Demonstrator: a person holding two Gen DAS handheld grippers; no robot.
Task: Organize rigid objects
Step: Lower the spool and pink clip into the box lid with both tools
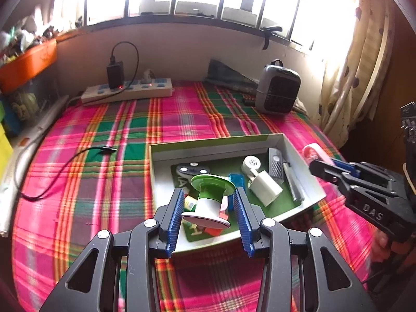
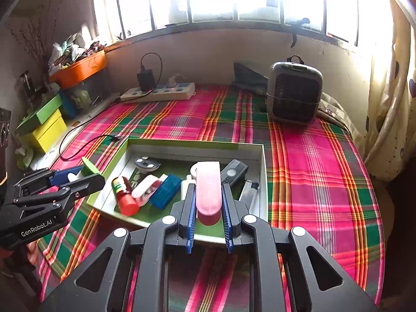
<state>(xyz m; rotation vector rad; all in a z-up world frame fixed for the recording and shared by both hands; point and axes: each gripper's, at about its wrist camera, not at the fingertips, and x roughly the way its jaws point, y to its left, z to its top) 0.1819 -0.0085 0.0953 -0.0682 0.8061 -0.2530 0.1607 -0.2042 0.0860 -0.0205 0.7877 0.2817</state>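
A shallow green-rimmed box [image 1: 306, 171] lies on the plaid bed and holds several small rigid items: a white charger [image 1: 265, 187], a blue block [image 2: 166, 191], a red-capped tube [image 2: 124, 195], a remote [image 2: 234, 173]. My left gripper [image 1: 208, 197] is shut on a green-and-white spool [image 1: 208, 197], held above the box's near left part. My right gripper [image 2: 208, 195] is shut on a pink case [image 2: 208, 187], held over the box's near edge [image 2: 182, 231]. Each gripper shows in the other's view, the right [image 1: 364, 187] and the left [image 2: 52, 189].
A power strip [image 1: 127, 91] with a plugged adapter lies at the back. A grey heater [image 2: 293, 91] stands back right. A loose black cable [image 1: 65, 166] lies left of the box. Yellow and green boxes [image 2: 44, 127] and an orange bin [image 2: 80, 70] crowd the left side.
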